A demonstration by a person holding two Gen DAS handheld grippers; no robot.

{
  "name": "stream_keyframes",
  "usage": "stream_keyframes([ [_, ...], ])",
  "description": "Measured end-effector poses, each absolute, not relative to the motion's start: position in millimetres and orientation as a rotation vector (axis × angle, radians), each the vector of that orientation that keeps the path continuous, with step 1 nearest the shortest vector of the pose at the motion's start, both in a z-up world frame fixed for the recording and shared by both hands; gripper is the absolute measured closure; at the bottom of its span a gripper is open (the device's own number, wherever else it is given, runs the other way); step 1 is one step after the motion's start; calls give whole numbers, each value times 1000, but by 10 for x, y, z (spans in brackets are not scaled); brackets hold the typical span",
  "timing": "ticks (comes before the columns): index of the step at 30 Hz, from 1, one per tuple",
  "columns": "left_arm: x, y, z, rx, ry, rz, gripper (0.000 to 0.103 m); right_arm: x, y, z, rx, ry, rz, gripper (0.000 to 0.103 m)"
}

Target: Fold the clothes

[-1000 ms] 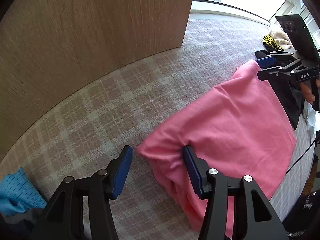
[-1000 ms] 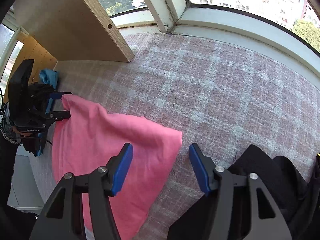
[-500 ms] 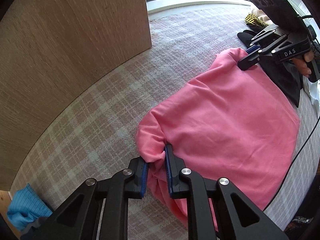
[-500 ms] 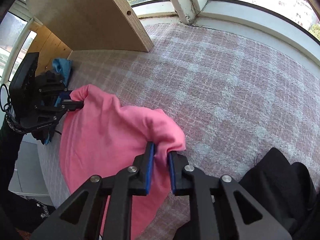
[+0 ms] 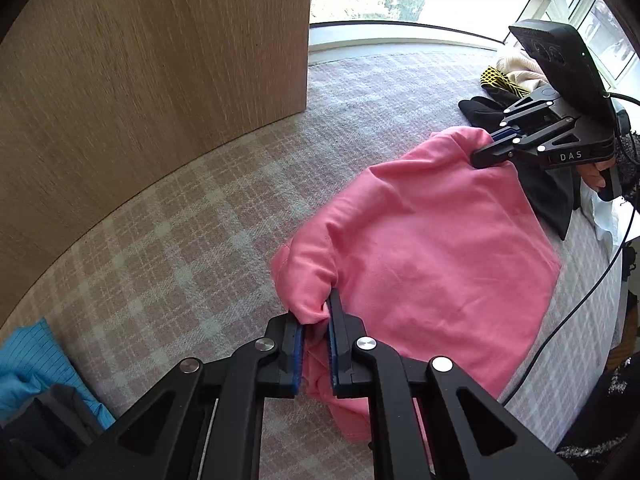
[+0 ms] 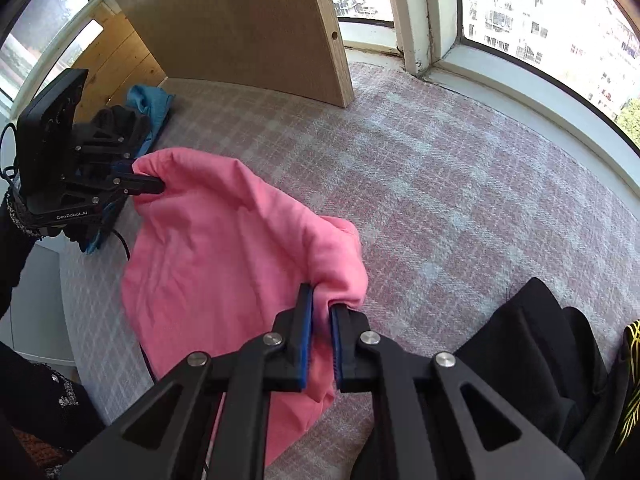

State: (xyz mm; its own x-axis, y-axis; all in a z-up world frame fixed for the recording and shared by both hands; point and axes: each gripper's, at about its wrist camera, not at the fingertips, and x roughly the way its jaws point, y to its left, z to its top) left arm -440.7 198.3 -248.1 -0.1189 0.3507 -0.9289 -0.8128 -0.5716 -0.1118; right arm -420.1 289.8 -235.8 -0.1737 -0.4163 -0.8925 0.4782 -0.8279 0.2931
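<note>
Both claws are pinched tight on the pink garment (image 5: 432, 248) spread mid-frame over the plaid cover (image 5: 192, 248), the left gripper (image 5: 316, 344) at one corner and the right gripper (image 6: 320, 340) at another, with black clothing (image 6: 528, 344) at lower right only in the right wrist view.

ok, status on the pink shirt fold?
Left gripper shut on pink shirt. Right gripper shut on its other corner. Shirt partly on the plaid cover. Black clothes beside, not blocking.
</note>
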Motion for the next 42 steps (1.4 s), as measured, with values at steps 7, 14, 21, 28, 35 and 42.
stream_keyframes([
  [7, -3933, 2005, -2164, -1183, 676, 1778, 94, -3884, 2942, -2093, 1460, 257, -2060, 95],
  [14, -4017, 1978, -2166, -1208, 636, 1829, 95, -3971, 3137, -1853, 1421, 264, -2165, 95],
  [21, -4043, 1893, -1308, -1024, 651, 1959, 95, -3787, 3252, -863, 1193, 281, -2358, 96],
  [28, -3194, 1638, -1000, -883, 685, 1961, 94, -2826, 3208, -953, 1161, 310, -2402, 96],
  [35, -2266, 1442, -2409, -1140, 645, 1711, 92, -1875, 3019, -2436, 1470, 439, -2280, 95],
  [42, -1809, 1084, -2446, -1248, 638, 1675, 87, -1442, 3346, -2020, 1458, 397, -2329, 93],
])
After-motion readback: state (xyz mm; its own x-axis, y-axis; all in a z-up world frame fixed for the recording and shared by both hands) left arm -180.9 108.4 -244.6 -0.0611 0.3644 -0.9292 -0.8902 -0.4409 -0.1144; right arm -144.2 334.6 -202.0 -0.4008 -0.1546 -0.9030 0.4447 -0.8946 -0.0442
